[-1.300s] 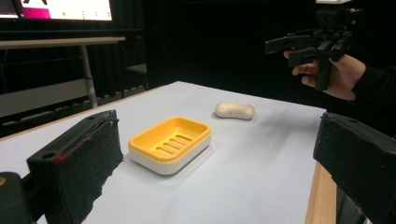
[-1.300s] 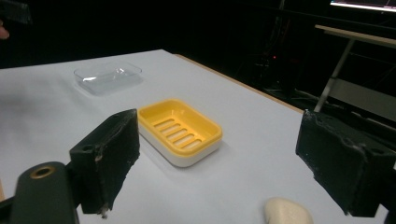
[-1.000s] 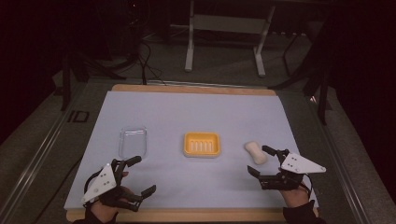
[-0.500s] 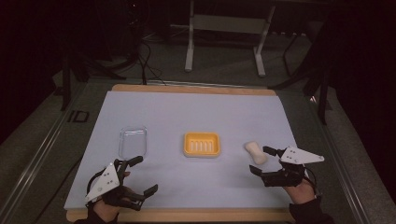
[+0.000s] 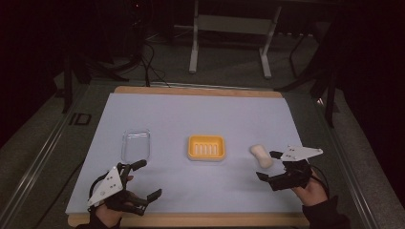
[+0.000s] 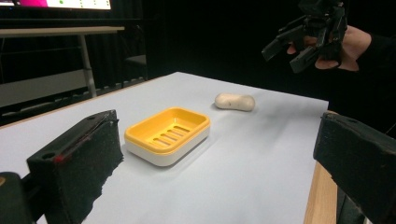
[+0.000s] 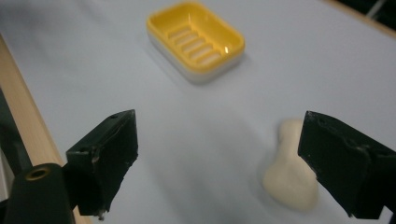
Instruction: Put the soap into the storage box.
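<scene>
A yellow soap dish [image 5: 206,147] [image 6: 168,133] [image 7: 196,39] sits empty at the middle of the pale mat. To its right lies a cream soap bar [image 5: 261,155] [image 6: 235,101] [image 7: 287,175]. My right gripper [image 5: 267,165] [image 7: 224,161] hovers open just in front of the soap, which lies near its right jaw in the right gripper view. Near the front left edge, my left gripper [image 5: 149,180] [image 6: 219,168] is open and holds nothing. The left gripper view also shows the right gripper [image 6: 308,35] raised far off.
A clear plastic lid [image 5: 135,145] lies left of the dish, just beyond the left gripper. The mat [image 5: 200,114] covers a wooden table whose front strip [image 5: 191,220] shows near my hands. Metal stand legs [image 5: 229,43] stand on the floor behind.
The right gripper has tilted and edged slightly forward beside the soap. The left gripper has barely shifted. Dish, soap and lid stay put.
</scene>
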A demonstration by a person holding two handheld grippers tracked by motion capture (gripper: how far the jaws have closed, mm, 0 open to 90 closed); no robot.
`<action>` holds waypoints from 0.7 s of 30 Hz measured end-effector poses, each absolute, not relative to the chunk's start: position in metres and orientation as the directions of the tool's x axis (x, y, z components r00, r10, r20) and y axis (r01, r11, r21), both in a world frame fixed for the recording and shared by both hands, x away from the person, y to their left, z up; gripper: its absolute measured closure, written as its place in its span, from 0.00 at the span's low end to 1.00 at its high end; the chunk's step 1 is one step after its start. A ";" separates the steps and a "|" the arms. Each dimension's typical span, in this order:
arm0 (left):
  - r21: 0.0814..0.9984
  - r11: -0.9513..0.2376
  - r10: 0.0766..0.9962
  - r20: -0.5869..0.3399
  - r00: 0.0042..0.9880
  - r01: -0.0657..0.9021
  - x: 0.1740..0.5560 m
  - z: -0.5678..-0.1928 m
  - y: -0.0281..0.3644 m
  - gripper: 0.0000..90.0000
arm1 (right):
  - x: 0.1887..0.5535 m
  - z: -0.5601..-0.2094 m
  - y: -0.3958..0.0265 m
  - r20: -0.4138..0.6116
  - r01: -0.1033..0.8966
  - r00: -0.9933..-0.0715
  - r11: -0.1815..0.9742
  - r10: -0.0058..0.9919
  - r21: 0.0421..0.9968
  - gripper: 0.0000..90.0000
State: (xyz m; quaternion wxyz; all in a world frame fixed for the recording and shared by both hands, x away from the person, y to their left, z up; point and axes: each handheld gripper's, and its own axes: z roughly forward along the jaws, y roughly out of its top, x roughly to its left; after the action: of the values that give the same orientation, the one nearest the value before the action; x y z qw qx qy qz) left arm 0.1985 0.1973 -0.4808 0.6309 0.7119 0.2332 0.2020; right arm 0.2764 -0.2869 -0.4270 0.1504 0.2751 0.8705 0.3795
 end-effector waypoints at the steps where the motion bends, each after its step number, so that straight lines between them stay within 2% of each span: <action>1: 0.992 -0.096 0.586 -0.007 0.810 0.078 0.199 -0.481 0.197 0.01 | 0.277 -0.428 -0.286 -0.067 0.371 -0.802 0.583 0.593 0.723 0.13; 4: 0.992 -0.097 0.585 -0.008 0.811 0.080 0.199 -0.481 0.197 0.01 | 0.277 -0.432 -0.282 -0.074 0.400 -0.804 0.628 0.591 0.668 0.13; 11: 0.991 -0.110 0.583 0.000 0.812 0.078 0.198 -0.481 0.196 0.01 | 0.281 -0.436 -0.280 -0.035 0.469 -0.793 0.647 0.608 0.602 0.13; 21: 0.990 -0.115 0.583 0.003 0.812 0.079 0.198 -0.481 0.195 0.01 | 0.287 -0.443 -0.279 -0.011 0.547 -0.786 0.703 0.618 0.455 0.13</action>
State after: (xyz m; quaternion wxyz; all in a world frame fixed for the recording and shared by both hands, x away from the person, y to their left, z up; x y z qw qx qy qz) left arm 0.1977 0.1953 -0.4812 0.6241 0.7188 0.2303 0.2018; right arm 0.2872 -0.2793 -0.4433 0.0817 0.3169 0.9191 0.2194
